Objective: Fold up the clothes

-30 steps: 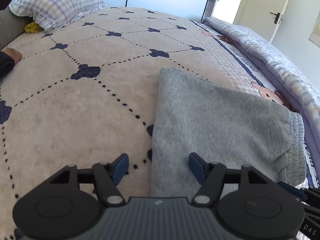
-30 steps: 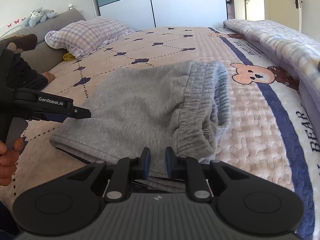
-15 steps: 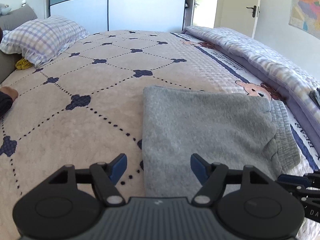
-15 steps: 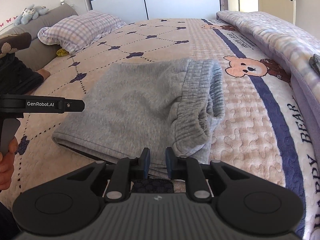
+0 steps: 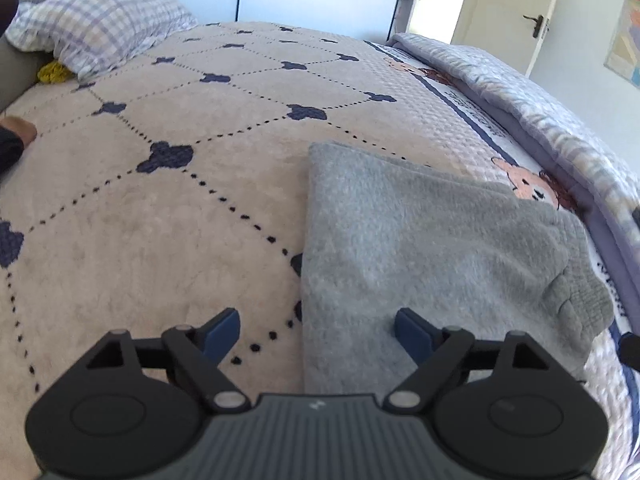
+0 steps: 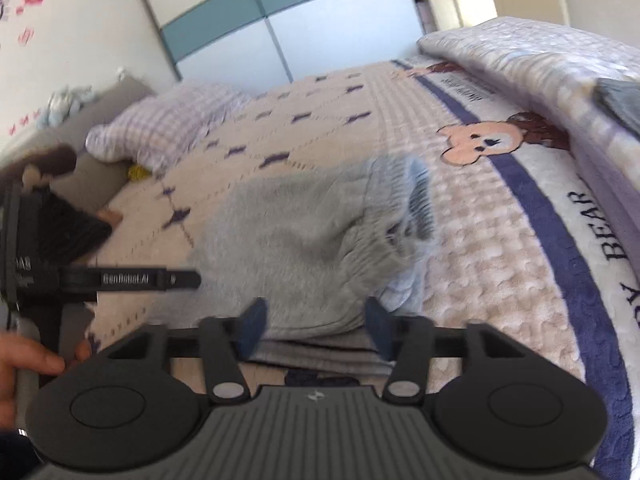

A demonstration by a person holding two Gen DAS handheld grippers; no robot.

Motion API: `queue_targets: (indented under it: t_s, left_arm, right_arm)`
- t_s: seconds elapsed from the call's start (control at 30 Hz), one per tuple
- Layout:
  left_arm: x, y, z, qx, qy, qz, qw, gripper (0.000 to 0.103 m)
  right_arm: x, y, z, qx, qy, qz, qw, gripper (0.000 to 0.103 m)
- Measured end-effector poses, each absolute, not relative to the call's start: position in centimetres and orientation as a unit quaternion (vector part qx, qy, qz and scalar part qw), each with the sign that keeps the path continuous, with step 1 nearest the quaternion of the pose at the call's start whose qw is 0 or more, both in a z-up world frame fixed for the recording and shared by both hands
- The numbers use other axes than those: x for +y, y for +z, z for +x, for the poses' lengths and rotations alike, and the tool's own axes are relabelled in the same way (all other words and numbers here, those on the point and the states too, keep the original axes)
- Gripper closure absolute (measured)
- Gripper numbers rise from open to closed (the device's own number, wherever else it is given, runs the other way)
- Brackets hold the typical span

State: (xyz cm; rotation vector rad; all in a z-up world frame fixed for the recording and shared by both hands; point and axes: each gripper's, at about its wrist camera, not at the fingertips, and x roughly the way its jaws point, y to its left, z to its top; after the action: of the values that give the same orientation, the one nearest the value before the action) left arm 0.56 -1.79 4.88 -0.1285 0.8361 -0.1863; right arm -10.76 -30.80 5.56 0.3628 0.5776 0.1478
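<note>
Ahead of both pairs of fingers spread the bed [image 5: 168,208], covered by a beige quilted blanket with navy motifs. On it lay the folded grey sweatpants [image 5: 420,248], their ribbed waistband [image 6: 396,216] on the right side. The left gripper [image 5: 318,330] hung with its fingers wide apart, the garment's left edge between them. The right gripper [image 6: 316,322] had its fingers spread too, straddling the near folded edge, gripping nothing. A checked pillow [image 5: 96,28] sat far beyond, left.

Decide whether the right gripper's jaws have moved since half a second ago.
Yes. The right gripper has opened: its blue pads, nearly together before, now stand wide apart over the grey garment.
</note>
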Motion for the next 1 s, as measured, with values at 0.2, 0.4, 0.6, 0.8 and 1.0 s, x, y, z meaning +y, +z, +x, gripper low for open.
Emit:
queue_targets:
  t_s: [0.2,0.4,0.6,0.8,1.0]
  left_arm:
    - [-1.6,3.7,1.9,0.431,-0.108,-0.116,0.888,0.01]
    - [-2.5,3.4,2.5,0.428,-0.088,-0.117,0.892,0.023]
    - [-2.9,3.6,3.2,0.422,-0.098,-0.133,0.892,0.068]
    - [-3.8,6.9,2.2,0.369,-0.109,-0.15,0.911,0.088]
    - [-10.6,15.8,1.2,0.269,-0.19,-0.16,0.931,0.091]
  right_arm:
    - [-34.3,4.2,-9.2,0.274,0.054,0.262,0.924,0.015]
    - [-34.4,1.5,-6.1,0.3,0.085,0.313,0.897,0.013]
    - [-33.5,-0.2,-3.3,0.319,0.103,0.299,0.893,0.041]
    - [-34.6,1.8,-2.9,0.306,0.126,0.257,0.908,0.059]
    - [-38.8,10.9,-3.2,0.221,0.128,0.152,0.955,0.061]
